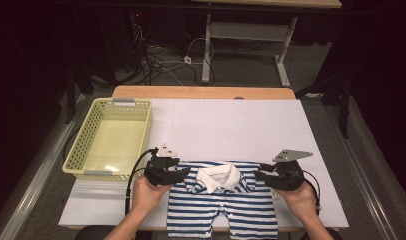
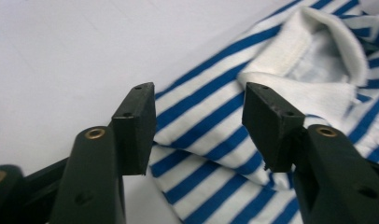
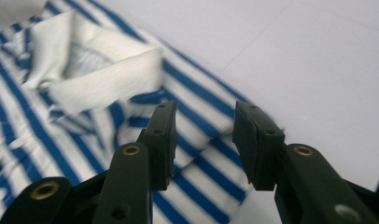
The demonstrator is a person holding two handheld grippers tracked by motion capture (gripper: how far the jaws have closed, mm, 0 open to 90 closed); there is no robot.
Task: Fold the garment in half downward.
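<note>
A small blue-and-white striped polo shirt (image 1: 223, 207) with a white collar (image 1: 219, 177) lies flat at the near edge of the white table top (image 1: 231, 125). My left gripper (image 1: 184, 173) sits at the shirt's left shoulder, pointing right, with its jaws open. In the left gripper view this gripper (image 2: 199, 116) shows a wide gap over the folded sleeve of the shirt (image 2: 211, 107), and the pads press on nothing. My right gripper (image 1: 258, 175) mirrors it at the right shoulder. Its open jaws (image 3: 204, 135) hover over the striped sleeve fold (image 3: 197, 140), beside the collar (image 3: 103, 79).
A pale yellow plastic basket (image 1: 141, 145) stands at the table's left side, just behind my left hand. Bare white surface stretches behind the shirt to the wooden far edge (image 1: 201, 92). Cables and a desk frame (image 1: 208, 50) lie on the floor beyond.
</note>
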